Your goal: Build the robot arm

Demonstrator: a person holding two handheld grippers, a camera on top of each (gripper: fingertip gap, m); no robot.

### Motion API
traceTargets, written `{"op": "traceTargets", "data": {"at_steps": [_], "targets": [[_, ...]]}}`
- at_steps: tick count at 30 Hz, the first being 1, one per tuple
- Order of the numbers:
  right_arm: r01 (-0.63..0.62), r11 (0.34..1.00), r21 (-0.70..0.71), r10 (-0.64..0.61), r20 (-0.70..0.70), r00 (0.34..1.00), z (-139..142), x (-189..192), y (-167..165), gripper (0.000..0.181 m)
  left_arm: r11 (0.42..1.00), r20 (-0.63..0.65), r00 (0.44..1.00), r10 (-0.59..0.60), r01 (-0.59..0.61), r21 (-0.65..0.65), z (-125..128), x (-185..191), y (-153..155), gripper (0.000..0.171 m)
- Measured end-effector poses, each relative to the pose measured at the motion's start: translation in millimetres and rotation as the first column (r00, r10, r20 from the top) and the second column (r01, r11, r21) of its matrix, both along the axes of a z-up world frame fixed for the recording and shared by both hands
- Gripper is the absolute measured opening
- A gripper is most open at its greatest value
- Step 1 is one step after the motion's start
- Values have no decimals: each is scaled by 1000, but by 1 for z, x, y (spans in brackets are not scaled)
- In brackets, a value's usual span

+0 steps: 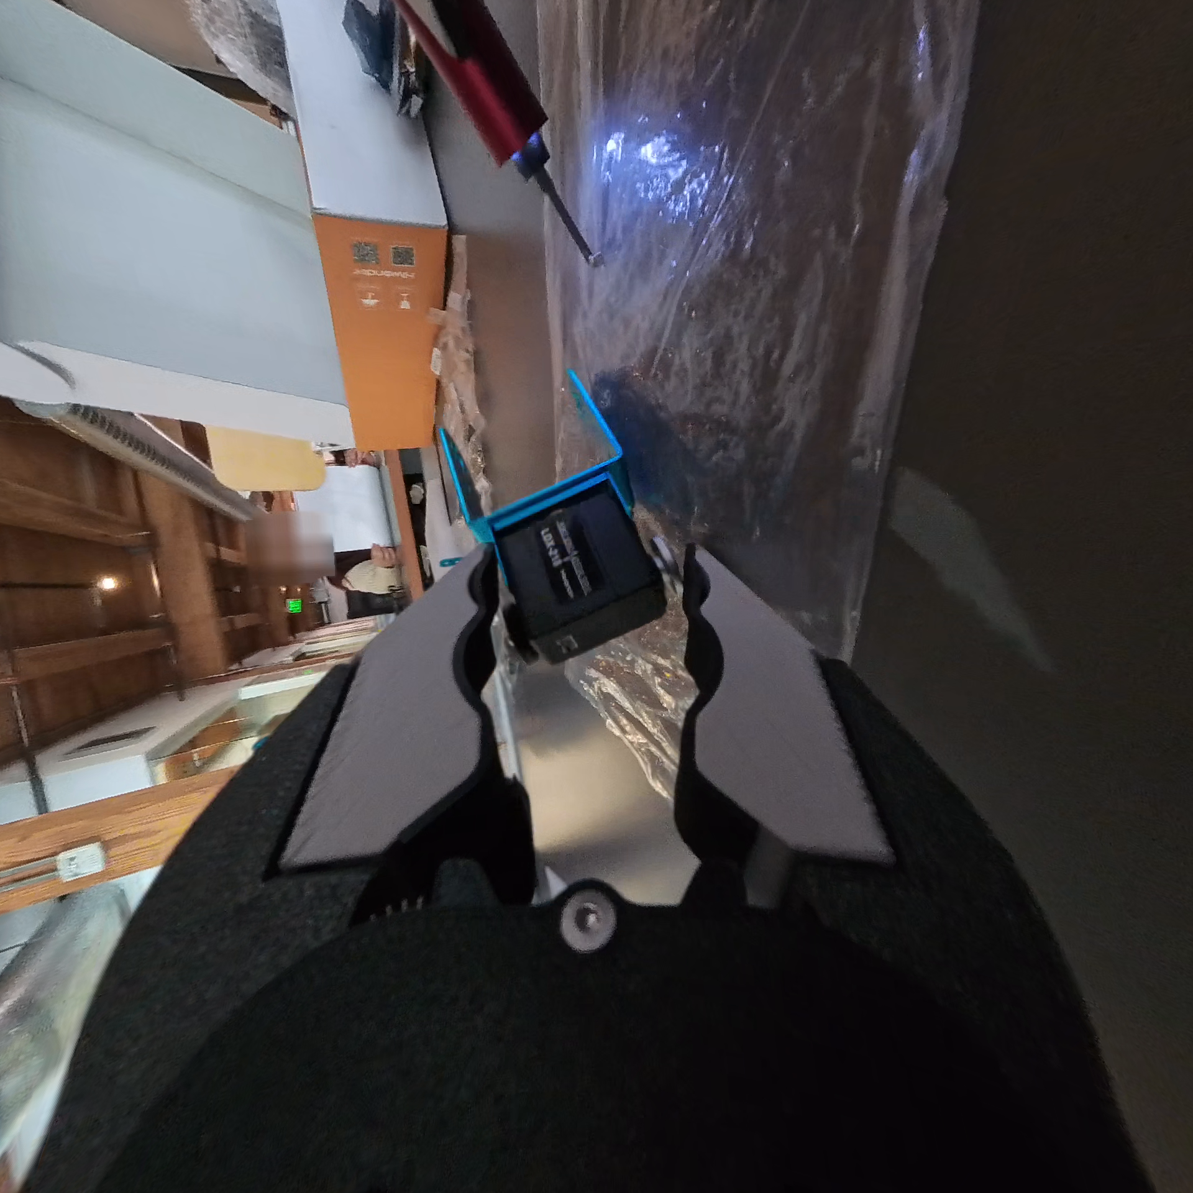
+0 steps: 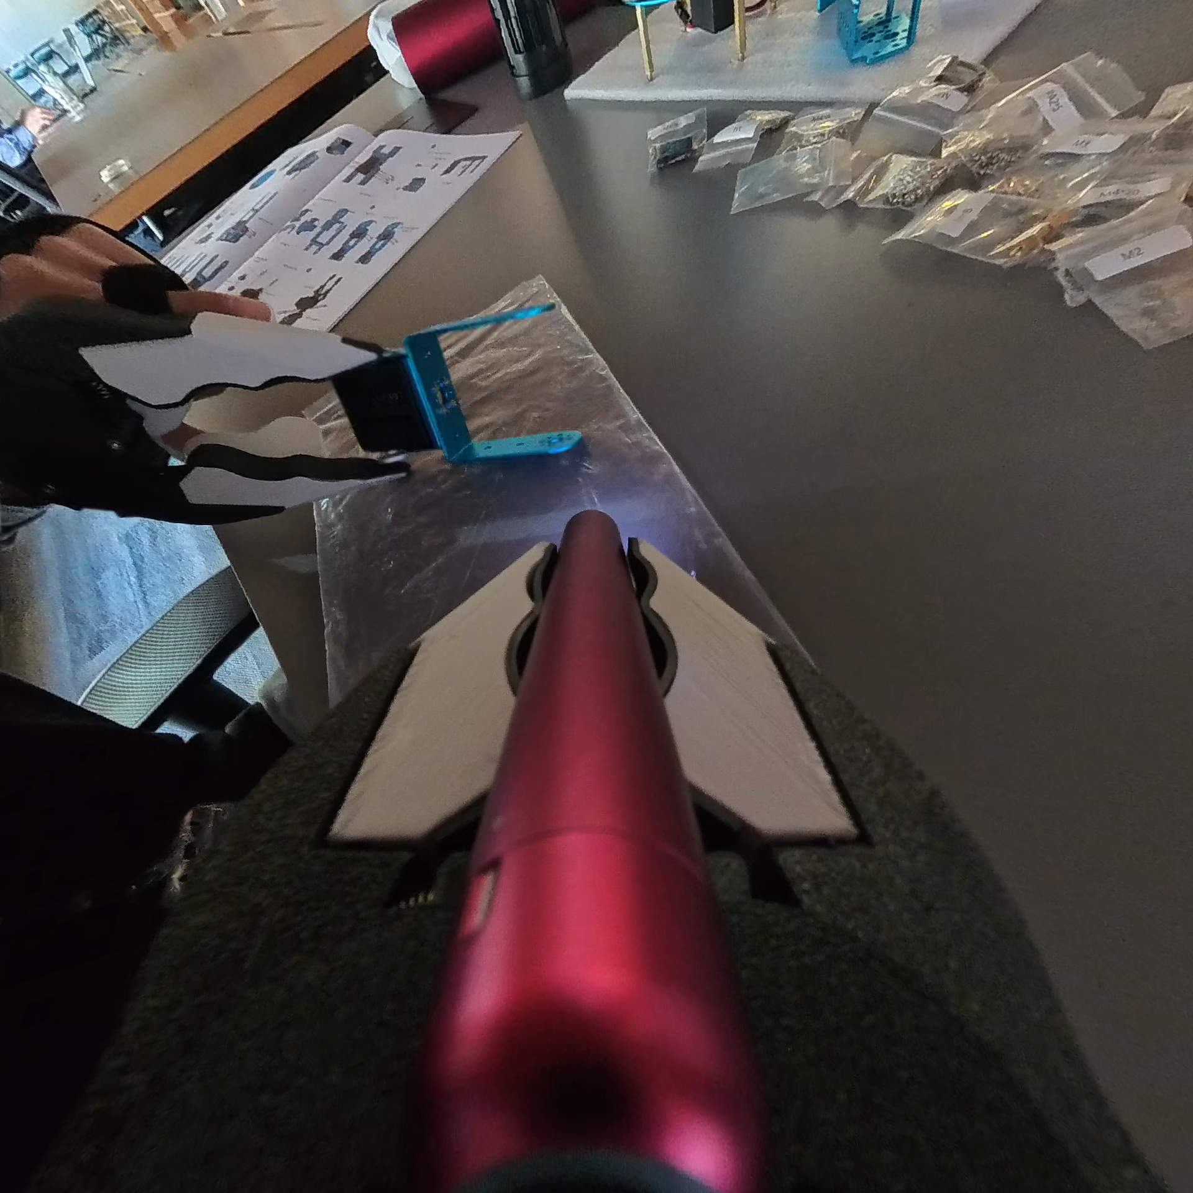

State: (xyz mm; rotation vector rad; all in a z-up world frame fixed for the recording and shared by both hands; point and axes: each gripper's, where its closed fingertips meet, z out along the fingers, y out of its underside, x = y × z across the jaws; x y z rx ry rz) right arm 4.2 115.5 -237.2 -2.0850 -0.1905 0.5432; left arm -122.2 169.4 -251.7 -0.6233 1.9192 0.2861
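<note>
Your left gripper (image 1: 584, 581) pinches a black servo block (image 1: 581, 581) fixed in a blue U-bracket (image 1: 555, 465), held above the clear plastic sheet (image 2: 516, 516) on the grey table (image 2: 904, 452). Your right gripper (image 2: 591, 549) clamps a red electric screwdriver (image 2: 581, 807); its lit tip (image 1: 594, 258) points at the sheet, near the bracket.

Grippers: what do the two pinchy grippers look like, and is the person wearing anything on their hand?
Both look alike. The left gripper and right gripper each have two flat, pale grey fingers with wavy black inner edges, set in a rough, black, grainy body. A silver screw sits between the left fingers. The person's hand wears a black fingerless glove with a dark sleeve.
</note>
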Motion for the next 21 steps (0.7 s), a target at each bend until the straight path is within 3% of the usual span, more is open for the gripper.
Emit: {"op": "traceTargets", "data": {"at_steps": [4, 8, 10, 12, 13, 15, 16, 17, 19, 21], "targets": [[12, 1000, -2, -12, -16, 1000, 0, 2, 0, 22, 994, -29, 1000, -12, 9, -111, -7, -4, -6, 42], [11, 1000, -2, -11, -12, 1000, 0, 2, -1, 22, 955, -15, 1000, 13, -17, -295, -5, -7, -9, 44], [12, 1000, 13, -12, 18, 1000, 5, 3, -6, 22, 852, 13, 999, 43, -30, -522, 2, -5, -20, 46], [39, 997, 67, -43, 50, 998, 20, 13, -16, 22, 620, -61, 998, 21, -61, -782, 5, 0, -44, 65], [51, 994, 101, -55, 47, 997, 30, 18, -23, 21, 547, -70, 997, -13, -52, -836, 12, 10, -52, 64], [85, 985, 150, -91, 39, 995, 46, 30, -38, 21, 480, 5, 993, -120, 63, -875, 32, 43, -64, 57], [109, 981, 160, -119, 55, 991, 50, 39, -46, 22, 450, -13, 985, -169, 66, -890, 33, 60, -68, 56], [133, 978, 163, -148, 83, 985, 52, 48, -54, 21, 461, -75, 977, -199, 26, -887, 24, 77, -67, 59], [182, 969, 165, -206, 144, 968, 55, 65, -70, 21, 561, -170, 962, -214, -21, -828, 5, 115, -53, 69], [228, 956, 186, -258, 157, 953, 60, 79, -86, 21, 568, -247, 936, -249, -65, -820, -14, 140, -47, 66]]}}
